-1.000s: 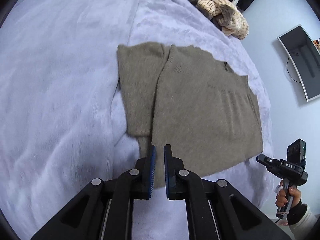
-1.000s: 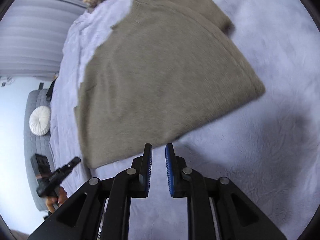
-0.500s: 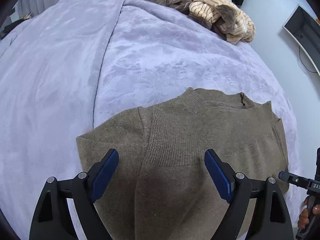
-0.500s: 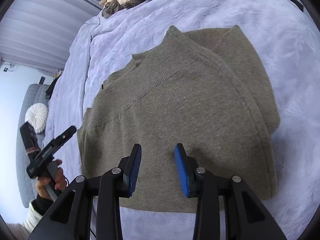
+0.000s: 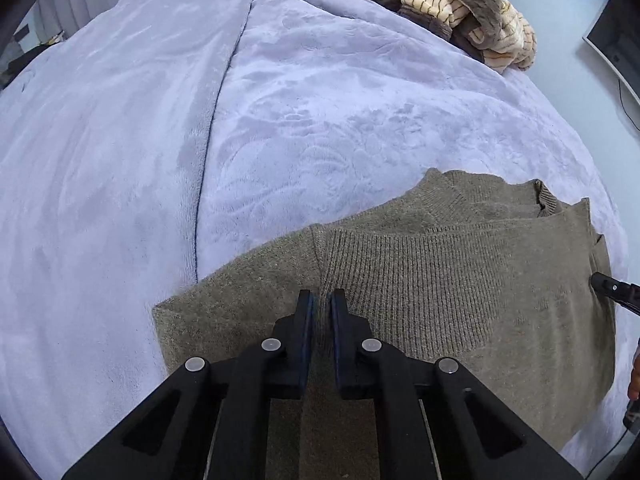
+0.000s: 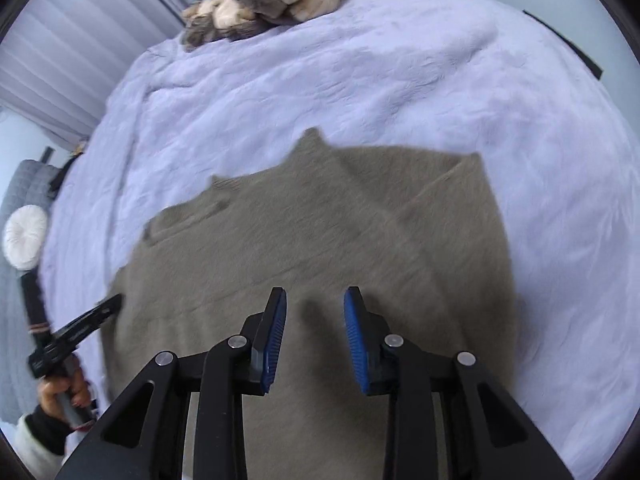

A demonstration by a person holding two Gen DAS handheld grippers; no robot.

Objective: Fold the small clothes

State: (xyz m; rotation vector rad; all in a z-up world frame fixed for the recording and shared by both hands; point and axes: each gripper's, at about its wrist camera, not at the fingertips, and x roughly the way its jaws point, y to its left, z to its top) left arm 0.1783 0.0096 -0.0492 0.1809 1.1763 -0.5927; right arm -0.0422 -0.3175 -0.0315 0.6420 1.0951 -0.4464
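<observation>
Our right view is blurred, so the sweater (image 6: 320, 240) on the bed (image 5: 320, 120) looks vague. Our left gripper (image 5: 321, 312) seems pinched on its fabric. Our right gripper (image 6: 315, 320), jaws closing, hangs above it, gripping nothing.

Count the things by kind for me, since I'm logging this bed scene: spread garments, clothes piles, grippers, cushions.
Olive sweater, spread flat on the bed: 1
Heaped pile of clothes: 1
Grippers: 2, the left gripper shut and the right gripper closing over the sweater
Round white cushion: 1
Total: 5
</observation>
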